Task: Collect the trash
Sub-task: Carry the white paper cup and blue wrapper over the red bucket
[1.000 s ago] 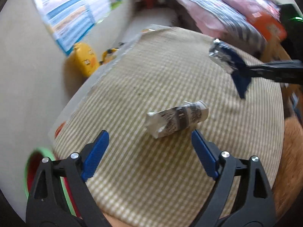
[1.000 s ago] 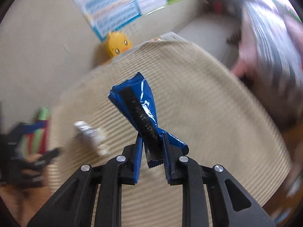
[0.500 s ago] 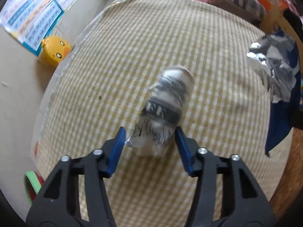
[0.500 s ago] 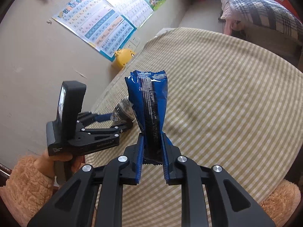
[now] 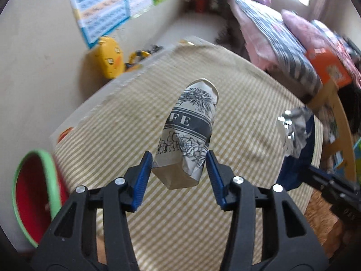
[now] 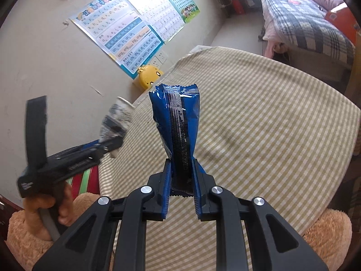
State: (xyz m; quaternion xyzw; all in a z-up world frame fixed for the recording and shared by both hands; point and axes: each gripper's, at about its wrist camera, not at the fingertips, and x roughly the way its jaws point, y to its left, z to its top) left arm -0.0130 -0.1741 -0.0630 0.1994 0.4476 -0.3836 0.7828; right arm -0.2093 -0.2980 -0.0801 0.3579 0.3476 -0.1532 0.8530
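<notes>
My left gripper (image 5: pixel 177 169) is shut on a crushed paper coffee cup (image 5: pixel 189 131), white with black print, and holds it up above the round table with the checked cloth (image 5: pixel 135 122). My right gripper (image 6: pixel 181 176) is shut on a blue snack wrapper (image 6: pixel 178 117) that stands up between its fingers. The wrapper shows in the left wrist view (image 5: pixel 295 133) at the right, silver inside out. The cup shows blurred in the right wrist view (image 6: pixel 116 122) at the left, in the left gripper.
A round bin (image 5: pixel 33 194) with a green rim and red inside stands at the table's left edge, low. A yellow duck toy (image 5: pixel 110 61) sits by the wall under posters. A bed with bedding (image 6: pixel 309 22) lies beyond the table.
My left gripper closed around the cup on the table, then lifted it off the cloth. The right gripper kept hold of the wrapper and shifted a little.
</notes>
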